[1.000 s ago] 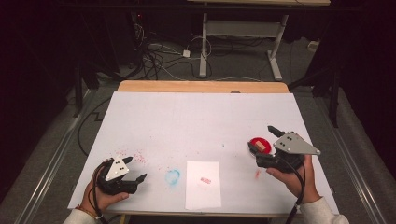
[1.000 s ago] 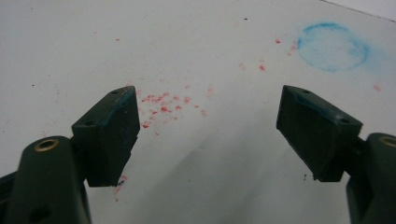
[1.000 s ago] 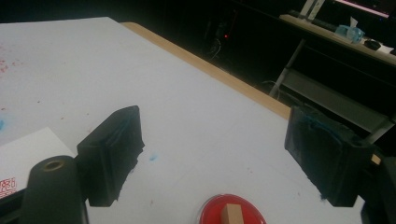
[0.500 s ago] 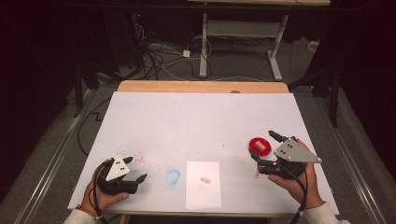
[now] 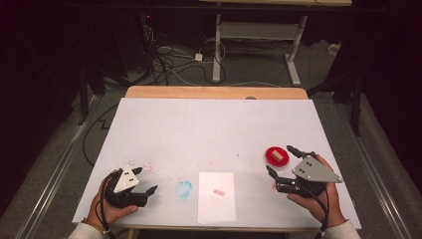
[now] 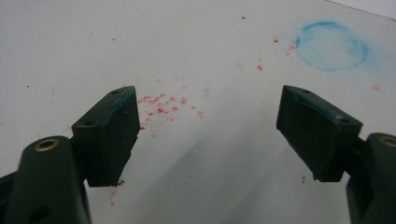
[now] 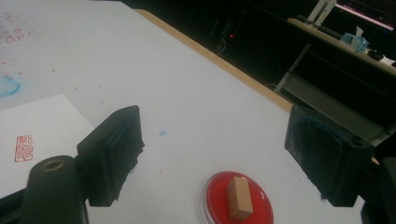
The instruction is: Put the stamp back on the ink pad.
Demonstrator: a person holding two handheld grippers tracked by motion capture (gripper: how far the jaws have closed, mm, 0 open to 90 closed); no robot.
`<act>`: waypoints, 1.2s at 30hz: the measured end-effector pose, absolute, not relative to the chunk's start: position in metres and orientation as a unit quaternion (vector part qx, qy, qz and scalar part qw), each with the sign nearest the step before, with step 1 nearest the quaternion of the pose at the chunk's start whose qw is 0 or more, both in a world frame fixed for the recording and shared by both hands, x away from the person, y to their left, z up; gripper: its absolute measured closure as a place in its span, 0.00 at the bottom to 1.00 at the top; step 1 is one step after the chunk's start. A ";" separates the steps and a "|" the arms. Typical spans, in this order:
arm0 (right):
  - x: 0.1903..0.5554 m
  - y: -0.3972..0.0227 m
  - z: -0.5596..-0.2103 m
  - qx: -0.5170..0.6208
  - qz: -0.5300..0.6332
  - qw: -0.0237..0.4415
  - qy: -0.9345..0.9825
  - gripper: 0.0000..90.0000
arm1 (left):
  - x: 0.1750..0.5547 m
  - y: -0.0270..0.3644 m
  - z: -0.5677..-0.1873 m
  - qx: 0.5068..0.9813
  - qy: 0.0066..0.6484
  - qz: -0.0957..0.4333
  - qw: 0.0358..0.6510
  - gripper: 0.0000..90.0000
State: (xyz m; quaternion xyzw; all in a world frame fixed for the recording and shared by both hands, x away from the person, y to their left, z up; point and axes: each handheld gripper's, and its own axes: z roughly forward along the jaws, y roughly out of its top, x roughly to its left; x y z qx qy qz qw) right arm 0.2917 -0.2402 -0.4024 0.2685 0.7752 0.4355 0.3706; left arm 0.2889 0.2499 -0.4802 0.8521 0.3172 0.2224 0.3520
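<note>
The right gripper (image 5: 282,160) is held with jaws apart around nothing, just near of the wooden stamp (image 7: 239,198) lying in the red ink pad (image 7: 239,198) (far right of the stamped paper (image 5: 216,196)). The left gripper (image 5: 144,180) is likewise held agape. The stamp could be tipped and ink smeared if gripped off-centre.

You are holding two black grippers, left gripper (image 5: 142,180) and right gripper (image 5: 283,160), each wearing a grey three-cornered plate, brass-ringed screw holes, blue-smudged jaws, black trailing cables.
</note>
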 end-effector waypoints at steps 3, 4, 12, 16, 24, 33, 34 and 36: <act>0.290 -0.241 -0.406 0.267 0.433 0.372 0.777 0.21 | 0.289 0.249 -0.480 0.852 0.317 0.222 0.353 0.23; 0.289 -0.241 -0.407 0.267 0.431 0.373 0.777 0.21 | 0.289 0.249 -0.480 0.852 0.316 0.222 0.352 0.23; 0.285 -0.251 -0.419 0.276 0.430 0.377 0.773 0.22 | 0.290 0.248 -0.480 0.853 0.315 0.223 0.353 0.23; 0.284 -0.256 -0.426 0.281 0.423 0.373 0.777 0.22 | 0.290 0.247 -0.480 0.854 0.312 0.224 0.351 0.23; 0.286 -0.270 -0.441 0.304 0.422 0.366 0.771 0.23 | 0.292 0.246 -0.480 0.855 0.308 0.223 0.353 0.23; 0.293 -0.285 -0.465 0.331 0.394 0.362 0.777 0.23 | 0.292 0.246 -0.480 0.855 0.305 0.225 0.353 0.23; 0.293 -0.286 -0.466 0.333 0.395 0.361 0.776 0.23 | 0.292 0.246 -0.480 0.855 0.304 0.226 0.354 0.23; 0.292 -0.287 -0.467 0.331 0.397 0.359 0.778 0.23 | 0.290 0.245 -0.479 0.855 0.304 0.228 0.354 0.23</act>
